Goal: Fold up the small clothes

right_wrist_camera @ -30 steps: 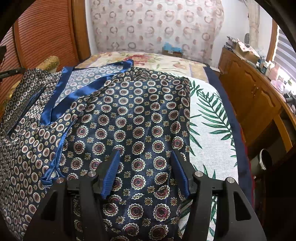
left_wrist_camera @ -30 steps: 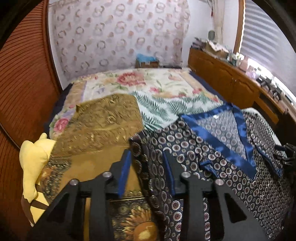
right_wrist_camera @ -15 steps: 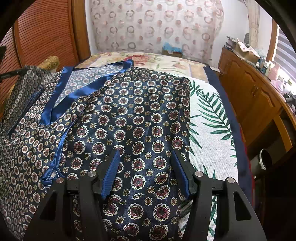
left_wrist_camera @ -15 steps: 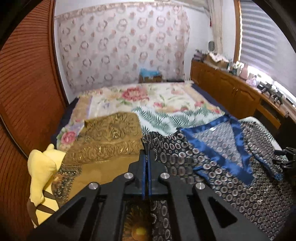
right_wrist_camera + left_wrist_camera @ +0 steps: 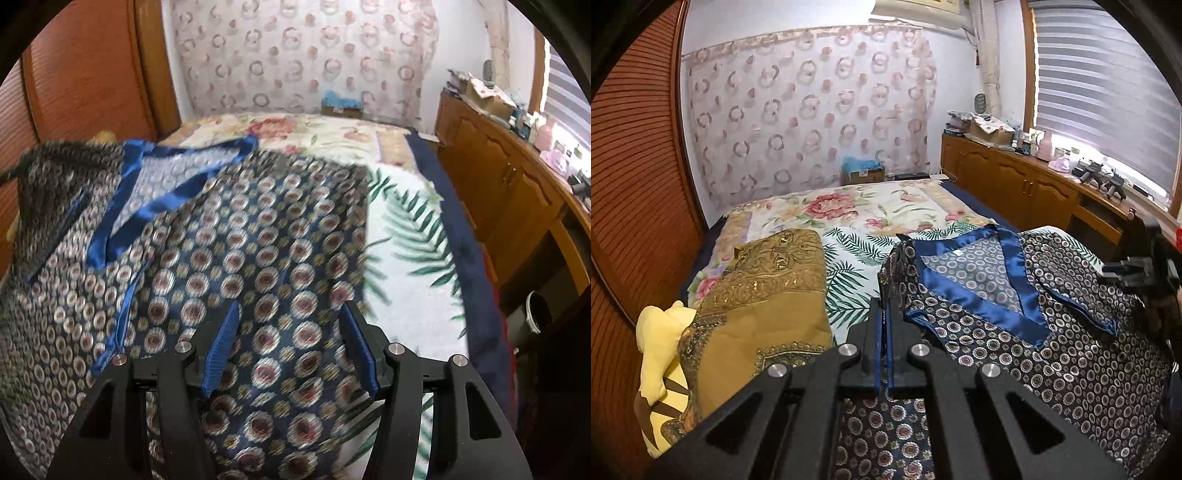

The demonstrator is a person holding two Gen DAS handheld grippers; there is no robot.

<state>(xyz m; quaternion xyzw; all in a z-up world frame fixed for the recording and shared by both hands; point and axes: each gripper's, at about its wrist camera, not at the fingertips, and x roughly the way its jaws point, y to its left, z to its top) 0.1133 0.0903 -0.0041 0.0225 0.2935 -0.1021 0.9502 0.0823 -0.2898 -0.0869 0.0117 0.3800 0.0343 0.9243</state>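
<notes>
A navy top with a medallion print and blue satin neck trim (image 5: 1052, 332) lies spread on the bed. My left gripper (image 5: 884, 314) is shut on its left edge and lifts that edge off the bedspread. In the right wrist view the same top (image 5: 258, 229) fills the lower left. My right gripper (image 5: 290, 332) is open just above the cloth, its jaws to either side of a patch near the top's right edge. The right gripper also shows at the far right of the left wrist view (image 5: 1137, 273).
A folded gold patterned cloth (image 5: 764, 295) and a yellow plush toy (image 5: 661, 354) lie on the left of the floral bedspread (image 5: 857, 206). A wooden cabinet (image 5: 1015, 184) with clutter runs along the right. A wooden slatted wall (image 5: 635, 184) bounds the left.
My left gripper closed on the top's left edge and raised it, so the view now sits higher. My right gripper stayed open and has just begun to move, blurring its view.
</notes>
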